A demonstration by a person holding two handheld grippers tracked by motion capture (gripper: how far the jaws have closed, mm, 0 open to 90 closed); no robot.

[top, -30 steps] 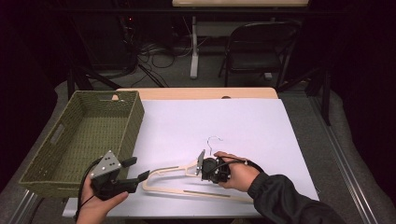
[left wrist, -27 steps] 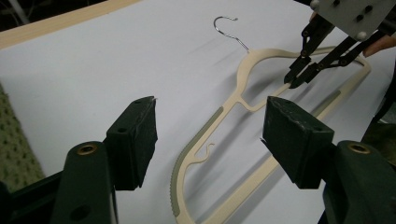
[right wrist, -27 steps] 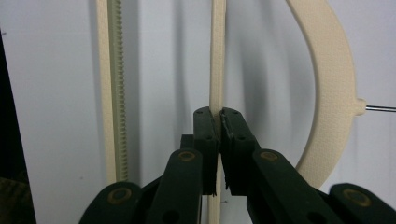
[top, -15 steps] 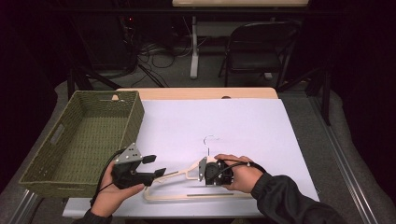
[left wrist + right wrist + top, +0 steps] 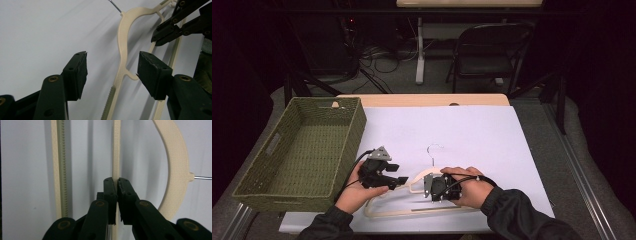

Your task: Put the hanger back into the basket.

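A cream plastic hanger point(image 5: 412, 181) with a wire hook point(image 5: 432, 150) lies flat on the white sheet near the table's front edge. My right gripper point(image 5: 432, 192) is shut on one of its thin bars point(image 5: 115, 150), fingertips point(image 5: 117, 180) pinched together around it, with the curved shoulder point(image 5: 177, 157) to the right. My left gripper point(image 5: 401, 181) is at the hanger's left shoulder. Its jaws have just been closing a little and stand open point(image 5: 112, 62). The hanger's arm point(image 5: 123, 37) runs between them, and neither pad touches it.
A green woven basket point(image 5: 354, 135) stands on the table's left side, close behind my left hand. The white sheet point(image 5: 482, 135) covers the table beyond the hanger. A folding chair point(image 5: 484, 50) and floor cables lie past the far edge.
My left gripper has moved right from the basket's front corner to the hanger's left shoulder. The right gripper and the hanger have stayed put.
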